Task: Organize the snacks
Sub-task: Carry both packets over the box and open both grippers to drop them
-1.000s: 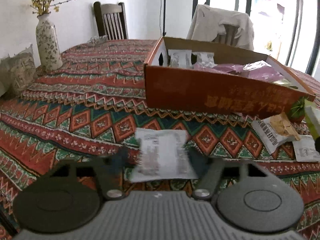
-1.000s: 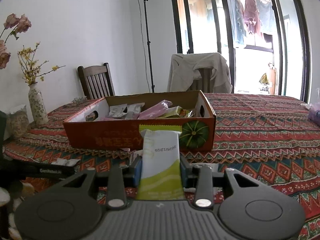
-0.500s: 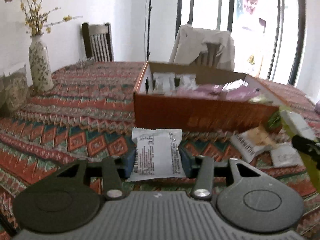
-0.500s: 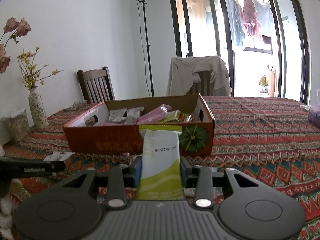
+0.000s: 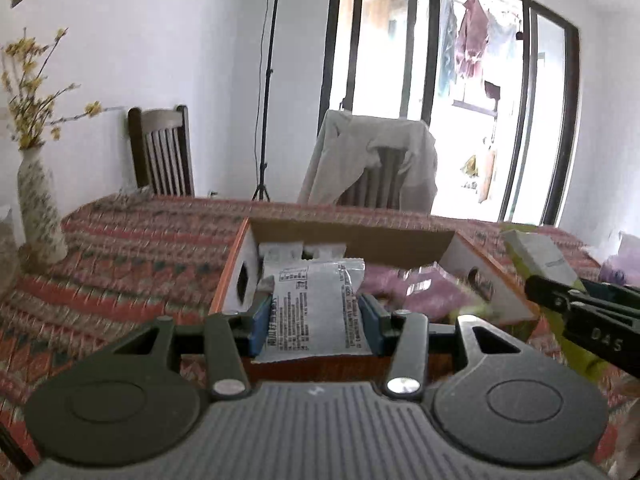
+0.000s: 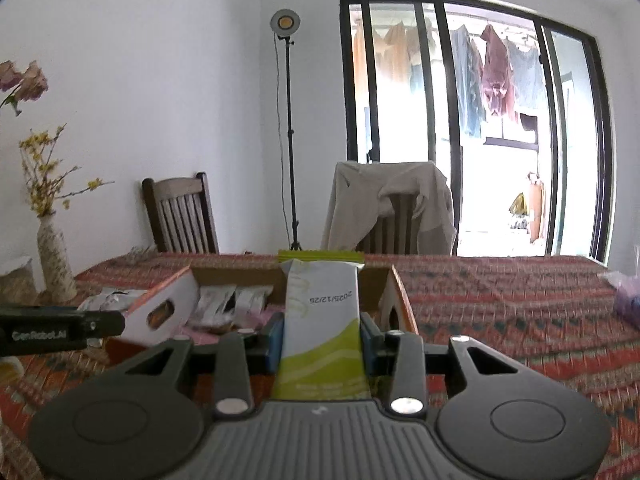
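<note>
Two snack packets held over the orange cardboard box (image 5: 492, 280)

The left gripper (image 5: 316, 316) clamps a silvery-white packet (image 5: 316, 308) with black print; the right gripper (image 6: 320, 336) clamps a white-and-lime packet (image 6: 320, 320) stamped with a date, both above the box on the patterned worktop (image 6: 500, 312).

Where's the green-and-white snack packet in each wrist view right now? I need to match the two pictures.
Left wrist view: the green-and-white snack packet is at the right edge, beside the cardboard box, clamped in the right claw.
Right wrist view: the same packet is at centre, upright between the claw's blue pads, in front of the box.
Shared landmark: the chair draped with a beige jacket, behind the table.
</note>
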### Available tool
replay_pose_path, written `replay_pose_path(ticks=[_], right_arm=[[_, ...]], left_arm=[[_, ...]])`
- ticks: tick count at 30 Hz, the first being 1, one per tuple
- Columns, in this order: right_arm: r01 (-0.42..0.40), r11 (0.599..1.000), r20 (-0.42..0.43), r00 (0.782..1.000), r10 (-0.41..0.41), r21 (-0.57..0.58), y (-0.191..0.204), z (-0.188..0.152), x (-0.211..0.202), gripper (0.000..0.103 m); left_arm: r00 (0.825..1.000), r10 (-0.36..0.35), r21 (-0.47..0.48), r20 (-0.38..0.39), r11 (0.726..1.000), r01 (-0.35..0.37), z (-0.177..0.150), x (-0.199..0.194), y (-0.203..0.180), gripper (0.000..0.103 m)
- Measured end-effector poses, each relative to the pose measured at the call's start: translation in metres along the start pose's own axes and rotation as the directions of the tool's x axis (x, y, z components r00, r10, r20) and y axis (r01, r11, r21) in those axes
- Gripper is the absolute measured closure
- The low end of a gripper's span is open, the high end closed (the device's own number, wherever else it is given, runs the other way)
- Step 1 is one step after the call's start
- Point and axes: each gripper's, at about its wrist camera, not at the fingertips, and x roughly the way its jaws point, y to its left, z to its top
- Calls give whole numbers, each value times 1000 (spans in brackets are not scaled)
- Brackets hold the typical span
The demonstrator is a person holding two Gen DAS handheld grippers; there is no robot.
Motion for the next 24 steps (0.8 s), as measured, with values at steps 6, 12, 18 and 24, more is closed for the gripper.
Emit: replay_pose_path(ticks=[6, 12, 18, 24], right_arm=[[8, 1000, 14, 1000, -8, 27, -10, 26, 36, 66], [19, 999, 9, 1000, -19, 31, -13, 42, 77, 66], [51, 998, 7, 999, -51, 28, -17, 27, 107, 66], [26, 999, -41, 999, -25, 22, -17, 17, 119, 66]], left_arm=[[999, -7, -12, 31, 1000, 8, 24, 27, -9, 55], [1000, 18, -42, 22, 999, -17, 40, 72, -10, 55], [998, 63, -70, 28, 996, -61, 34, 105, -2, 55], [998, 54, -31, 21, 998, -53, 24, 115, -1, 55]])
